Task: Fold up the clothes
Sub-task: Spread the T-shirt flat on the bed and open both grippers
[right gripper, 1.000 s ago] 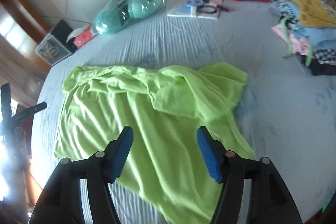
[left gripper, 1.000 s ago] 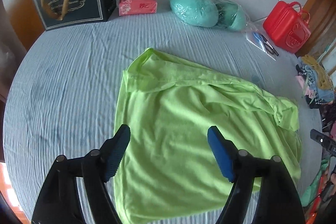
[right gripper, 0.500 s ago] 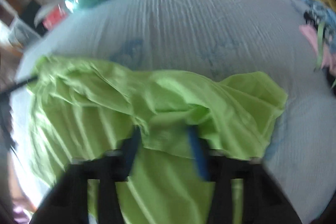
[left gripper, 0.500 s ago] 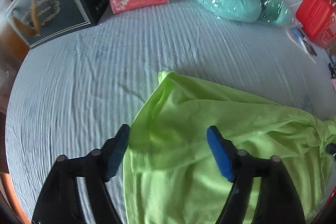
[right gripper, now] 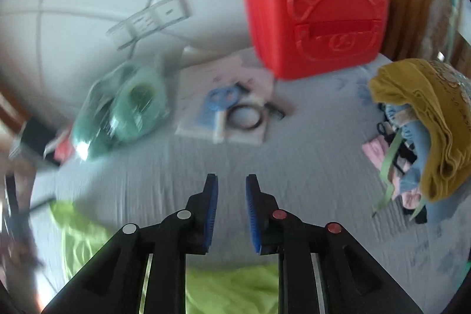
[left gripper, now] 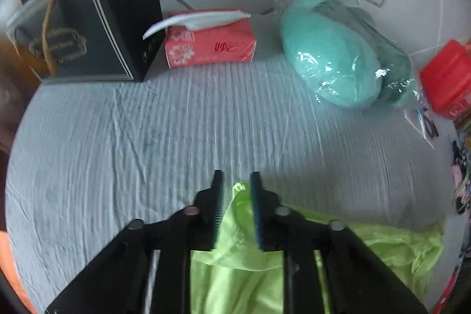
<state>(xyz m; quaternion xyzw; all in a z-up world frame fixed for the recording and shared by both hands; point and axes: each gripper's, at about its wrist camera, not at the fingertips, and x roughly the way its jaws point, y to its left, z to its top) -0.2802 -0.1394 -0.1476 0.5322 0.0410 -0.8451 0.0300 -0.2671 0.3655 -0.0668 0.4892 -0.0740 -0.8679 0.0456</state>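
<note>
Your left claw [left gripper: 235, 181] is pinched down narrow around a corner of the lime-green shirt [left gripper: 244, 264], which sits rumpled on the grey bedsheet [left gripper: 176, 122], on the near side of the red tissue pack [left gripper: 210, 47] and well apart from it. Your right claw [right gripper: 232, 184] is also drawn narrow, a gap showing between its blue pads; green cloth lies under its body, but you cannot tell from this blurred view whether it pinches any. The shirt looks bunched rather than squared: judged from this, the fold is mid-way at most, with flattening and further folds left. A heap of other clothes [right gripper: 424, 125] lies beside the red case [right gripper: 315, 5], apparently unfolded.
</note>
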